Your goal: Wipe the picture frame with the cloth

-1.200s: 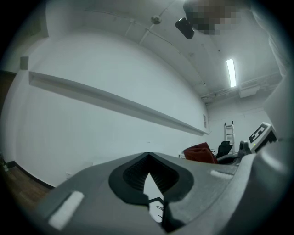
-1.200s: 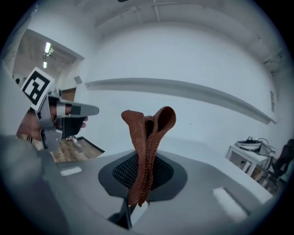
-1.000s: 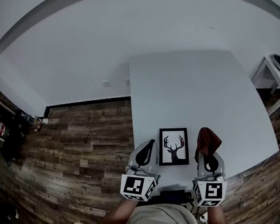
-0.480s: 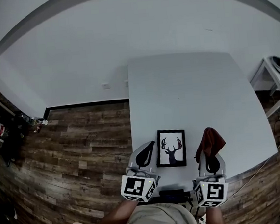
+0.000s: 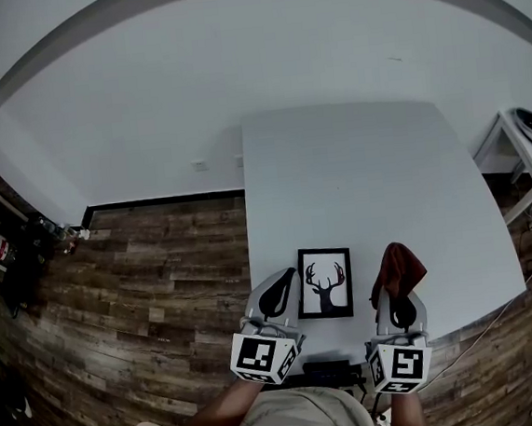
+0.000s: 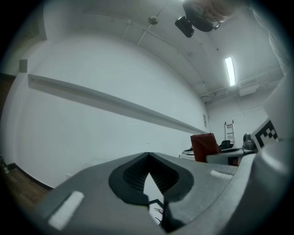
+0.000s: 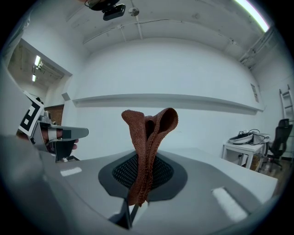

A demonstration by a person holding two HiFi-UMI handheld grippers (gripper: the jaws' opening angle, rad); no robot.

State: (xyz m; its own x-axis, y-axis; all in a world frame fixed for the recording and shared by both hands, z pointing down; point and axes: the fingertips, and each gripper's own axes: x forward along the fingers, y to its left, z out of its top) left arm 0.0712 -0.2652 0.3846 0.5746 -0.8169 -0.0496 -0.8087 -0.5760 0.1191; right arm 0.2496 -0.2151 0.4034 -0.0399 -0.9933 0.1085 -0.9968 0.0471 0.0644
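Picture frame (image 5: 326, 282) lies flat between left gripper (image 5: 282, 283), jaws together, and right gripper (image 5: 399, 299), jaws clamped on cloth (image 5: 398, 267).

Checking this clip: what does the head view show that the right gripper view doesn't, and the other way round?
Head view only: the picture frame with its deer print, lying on the table between the two tools. Right gripper view only: the ceiling and an office chair at the far right. Both: the brown cloth pinched in the right tool, and the left tool beside it.
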